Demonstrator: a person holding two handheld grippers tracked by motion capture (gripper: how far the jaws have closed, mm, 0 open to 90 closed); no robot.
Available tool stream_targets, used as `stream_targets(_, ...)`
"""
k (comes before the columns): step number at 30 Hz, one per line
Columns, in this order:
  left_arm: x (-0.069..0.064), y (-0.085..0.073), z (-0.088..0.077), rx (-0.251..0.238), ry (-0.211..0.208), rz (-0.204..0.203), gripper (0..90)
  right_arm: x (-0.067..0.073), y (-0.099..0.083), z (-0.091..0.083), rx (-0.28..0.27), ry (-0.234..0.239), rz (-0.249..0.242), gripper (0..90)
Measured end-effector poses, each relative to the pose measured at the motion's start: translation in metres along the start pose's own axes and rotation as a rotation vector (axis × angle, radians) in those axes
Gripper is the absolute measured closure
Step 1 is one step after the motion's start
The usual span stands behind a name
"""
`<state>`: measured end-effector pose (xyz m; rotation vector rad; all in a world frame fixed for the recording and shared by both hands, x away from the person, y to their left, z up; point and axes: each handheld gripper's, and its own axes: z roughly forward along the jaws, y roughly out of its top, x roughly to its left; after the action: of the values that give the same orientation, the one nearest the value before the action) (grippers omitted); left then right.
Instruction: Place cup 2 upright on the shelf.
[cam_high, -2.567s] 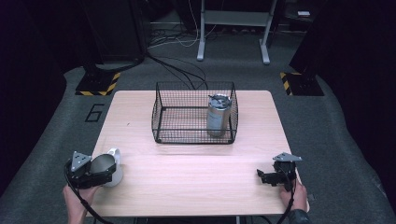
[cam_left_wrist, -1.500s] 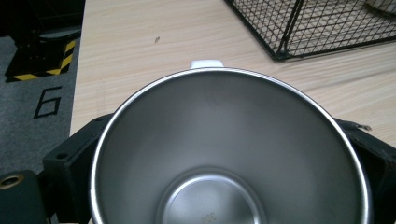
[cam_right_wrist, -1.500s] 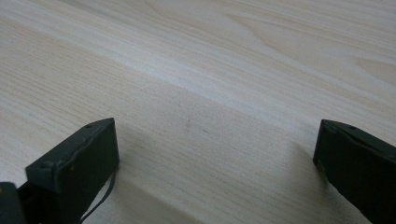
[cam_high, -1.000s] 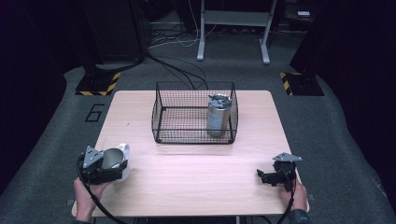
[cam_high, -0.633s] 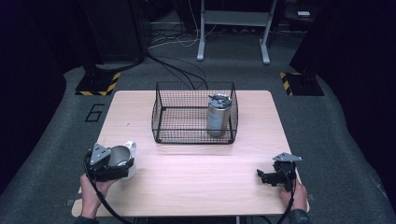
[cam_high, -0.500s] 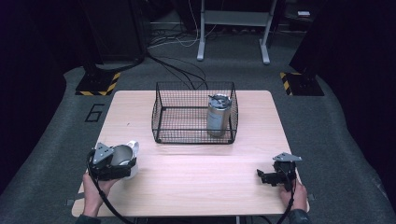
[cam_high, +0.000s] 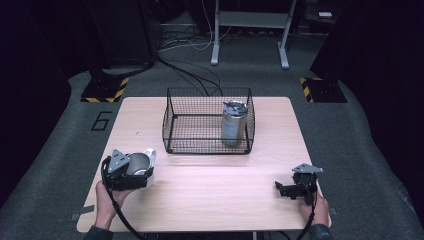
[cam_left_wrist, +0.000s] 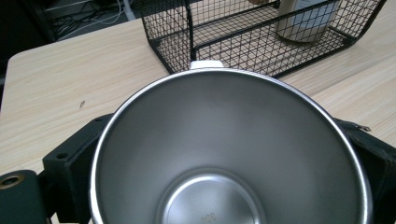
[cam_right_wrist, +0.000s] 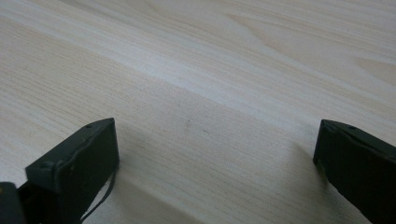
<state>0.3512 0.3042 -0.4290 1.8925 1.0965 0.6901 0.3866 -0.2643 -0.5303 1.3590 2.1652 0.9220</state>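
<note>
Currently the left gripper (cam_high: 131, 172) is sitting over the near-left part of the wooden table (cam_high: 210, 200), and its jaws are closing on a steel cup (cam_high: 137, 163) with a white handle. In the left gripper view the cup (cam_left_wrist: 229, 154) is facing the camera mouth-first, its polished inside empty, with a black jaw pressing against the wall on either side. The white handle tab (cam_left_wrist: 205, 65) is pointing toward the wire basket (cam_left_wrist: 261, 42).

The black wire basket (cam_high: 209, 122) is standing at the centre-far part of the table, well apart from the cup. A metal flask (cam_high: 234, 123) with a lidded top is already standing upright inside it, against the right wall.

The right gripper (cam_high: 292, 189) is resting at the near-right corner of the table. In the right gripper view its jaws are standing wide apart with nothing between them but bare wood grain (cam_right_wrist: 210, 84).

Judgement on progress: the work appears to be loading drinkware into the basket. One item is in; the cup is grasped but is not yet near the basket, so roughly half is done. Left to do, as I read it: carrying the cup to the far side, clearing the basket rim, setting it down in the free left part beside the flask, and releasing.
</note>
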Motion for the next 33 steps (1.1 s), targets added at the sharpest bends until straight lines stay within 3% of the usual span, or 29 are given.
stream_targets(33,-0.022,0.025,0.022,0.004,-0.076,0.069,5.8,0.0,0.0,0.0,0.0,0.0,0.0,0.0)
